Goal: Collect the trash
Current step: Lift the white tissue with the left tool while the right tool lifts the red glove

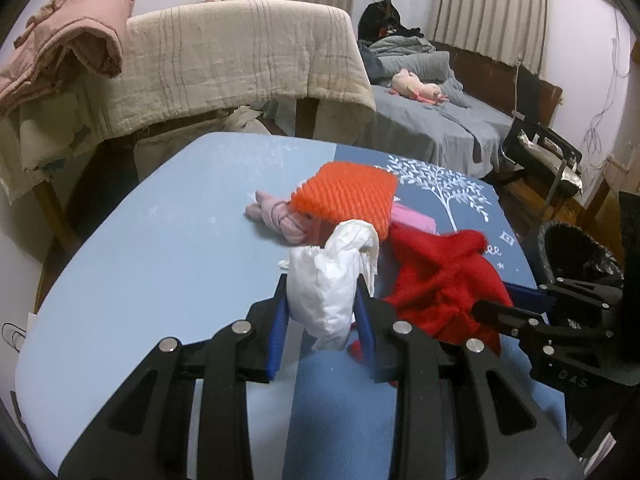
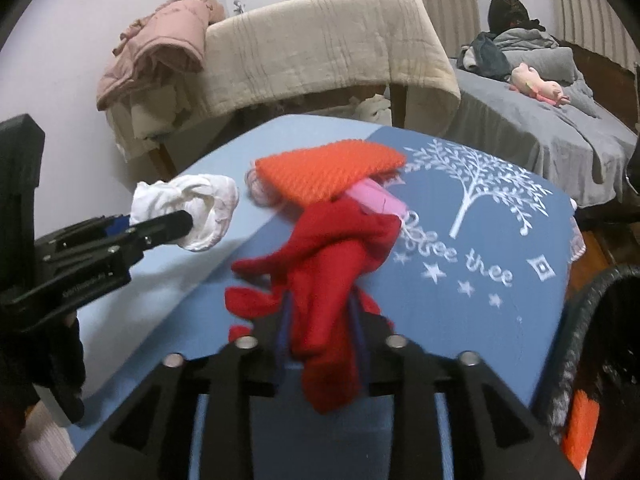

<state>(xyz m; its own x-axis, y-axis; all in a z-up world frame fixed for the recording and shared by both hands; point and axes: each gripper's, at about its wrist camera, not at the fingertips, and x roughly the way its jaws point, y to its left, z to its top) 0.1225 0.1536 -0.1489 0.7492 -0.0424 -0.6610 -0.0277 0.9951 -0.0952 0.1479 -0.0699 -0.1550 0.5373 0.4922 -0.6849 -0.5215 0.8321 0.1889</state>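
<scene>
My left gripper (image 1: 323, 284) is shut on a crumpled white tissue (image 1: 328, 280), held just above the blue table (image 1: 160, 240). From the right wrist view that tissue (image 2: 200, 204) sits at the left gripper's tip (image 2: 188, 220). A red cloth (image 2: 328, 272) hangs blurred between the fingers of my right gripper (image 2: 320, 300). The jaws stand slightly apart and the pads do not seem to press on it. The red cloth (image 1: 440, 276) lies right of the tissue, at the right gripper's tip (image 1: 492, 308). A black lined trash bin (image 2: 580, 320) stands off the table's right edge.
An orange foam net (image 1: 344, 196), a pink knotted cloth (image 1: 276, 216) and a pink box (image 1: 412, 218) lie mid-table. A beige covered chair (image 1: 240, 60) and a pink jacket (image 1: 68, 44) stand behind. A grey bed (image 1: 440, 120) is at the back right. Something orange (image 2: 580, 428) shows inside the bin.
</scene>
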